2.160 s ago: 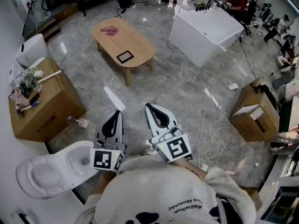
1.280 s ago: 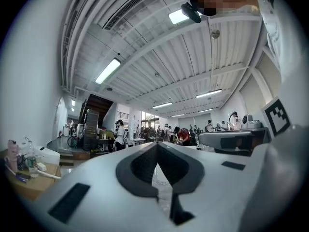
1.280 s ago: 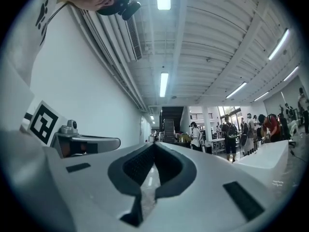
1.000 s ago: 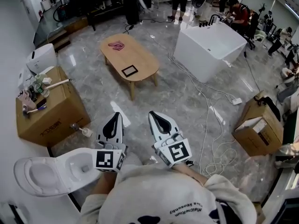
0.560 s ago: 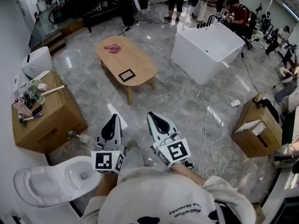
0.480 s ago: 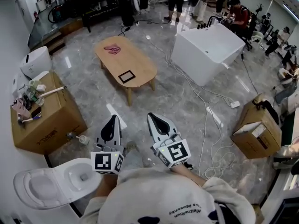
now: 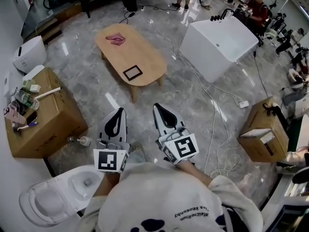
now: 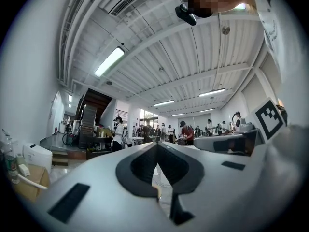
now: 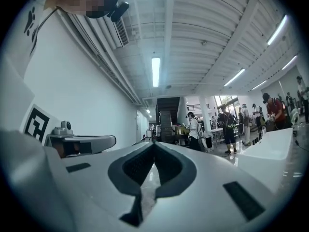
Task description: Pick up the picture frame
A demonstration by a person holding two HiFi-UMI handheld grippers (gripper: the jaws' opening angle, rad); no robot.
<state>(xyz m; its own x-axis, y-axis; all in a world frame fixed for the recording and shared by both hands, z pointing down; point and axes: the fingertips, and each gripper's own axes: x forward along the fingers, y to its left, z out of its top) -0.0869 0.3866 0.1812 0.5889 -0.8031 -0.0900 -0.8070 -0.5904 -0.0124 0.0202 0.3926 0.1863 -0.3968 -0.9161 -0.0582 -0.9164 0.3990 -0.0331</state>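
Note:
The picture frame point(image 7: 132, 72), small with a black border, lies flat on the near end of an oval wooden table point(image 7: 145, 52) in the head view. Both grippers are held level over the floor, well short of the table and side by side. My left gripper point(image 7: 117, 114) is shut and holds nothing. My right gripper point(image 7: 159, 108) is shut and empty as well. In the left gripper view the left gripper point(image 8: 155, 146) shows its tips meeting. The right gripper view shows the right gripper point(image 9: 153, 146) with its tips together. The frame appears in neither gripper view.
A pink cloth point(image 7: 116, 39) lies at the table's far end. A white bathtub point(image 7: 219, 40) stands to the right. Cables point(image 7: 212, 100) trail over the marble floor. A cardboard box point(image 7: 43, 115) with clutter on top and a toilet point(image 7: 63, 197) are at the left. Another box point(image 7: 263, 129) is at the right.
The toilet and the left box have slid toward the lower left of the picture as the person steps toward the table. Both grippers have stayed shut and side by side.

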